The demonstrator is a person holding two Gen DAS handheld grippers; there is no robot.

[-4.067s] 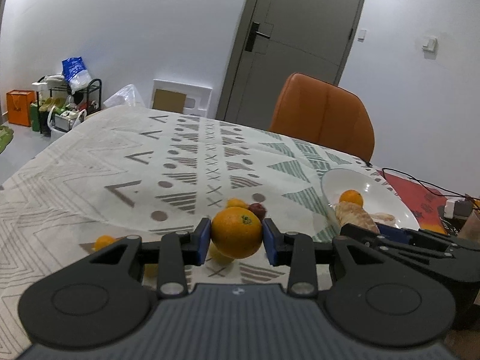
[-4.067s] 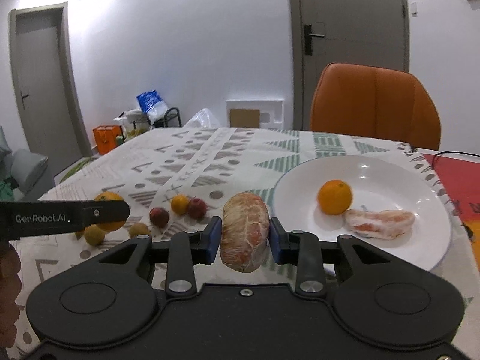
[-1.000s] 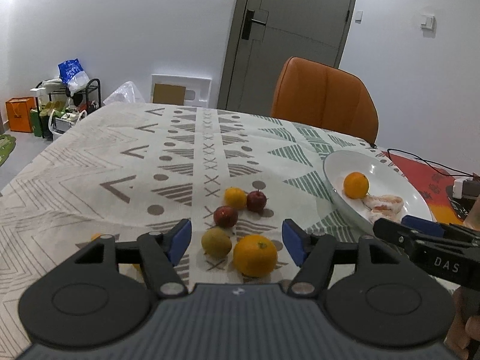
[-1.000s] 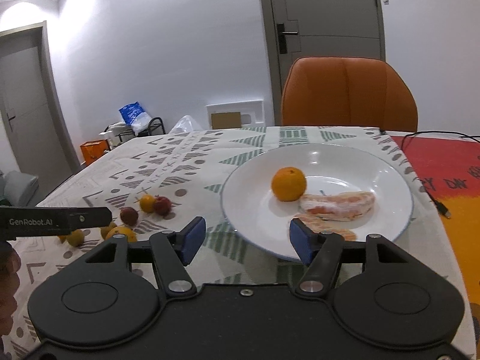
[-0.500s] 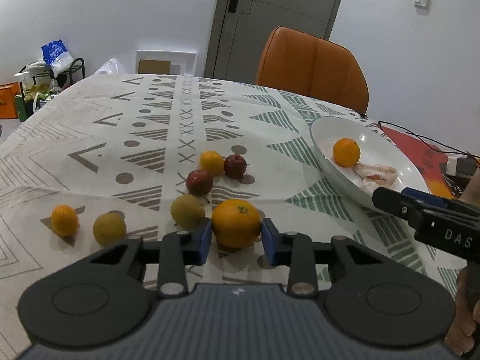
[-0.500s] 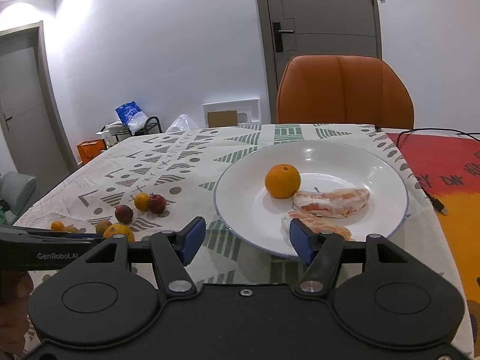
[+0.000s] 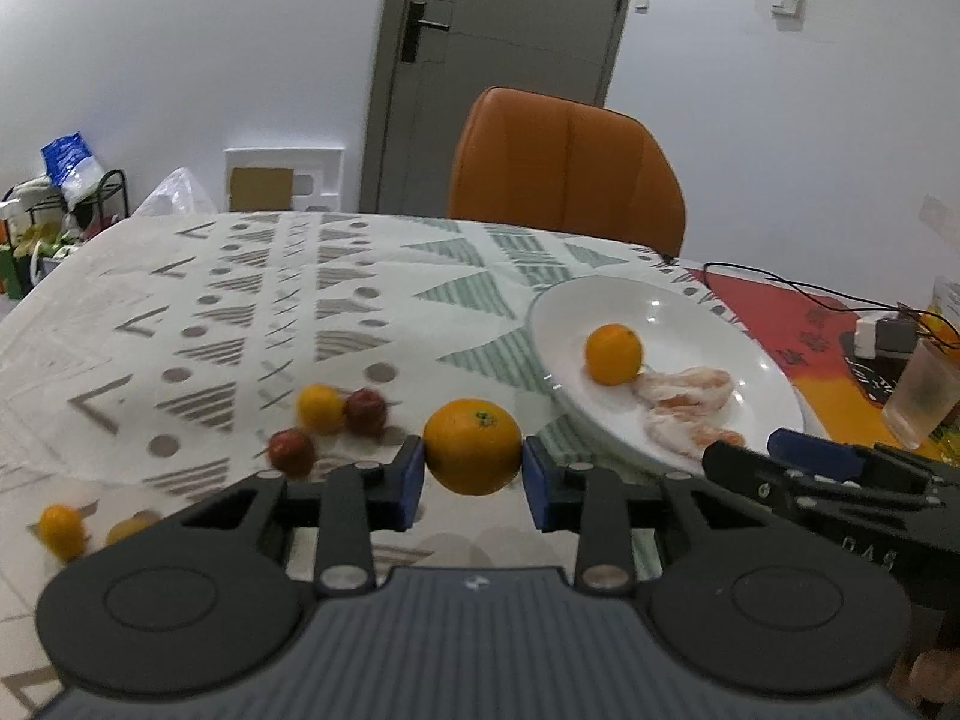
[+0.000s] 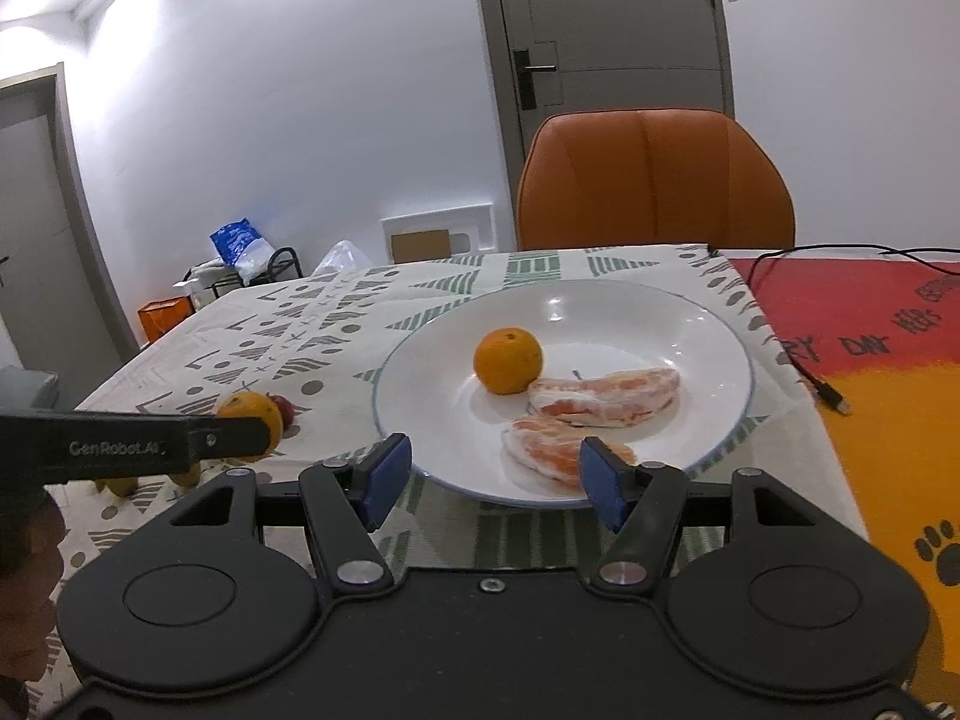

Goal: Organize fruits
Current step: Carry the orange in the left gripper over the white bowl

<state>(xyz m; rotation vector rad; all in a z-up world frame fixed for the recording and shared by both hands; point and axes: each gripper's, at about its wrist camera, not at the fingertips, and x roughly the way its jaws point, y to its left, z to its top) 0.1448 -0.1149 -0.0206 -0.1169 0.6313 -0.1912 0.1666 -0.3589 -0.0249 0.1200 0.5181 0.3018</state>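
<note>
Left gripper (image 7: 473,474) clamps my orange (image 7: 472,446) clear of the tablecloth, left of the white plate (image 7: 708,324); right gripper (image 8: 493,480) gapes empty. Next, I judge: carry it plateward, release.

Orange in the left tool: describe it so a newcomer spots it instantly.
Start at the white plate, then look left, off its rim. The orange is pinched between the left tool and its blue pads. It is the largest fruit off the plate and the only one lifted clear of the tablecloth.
</note>
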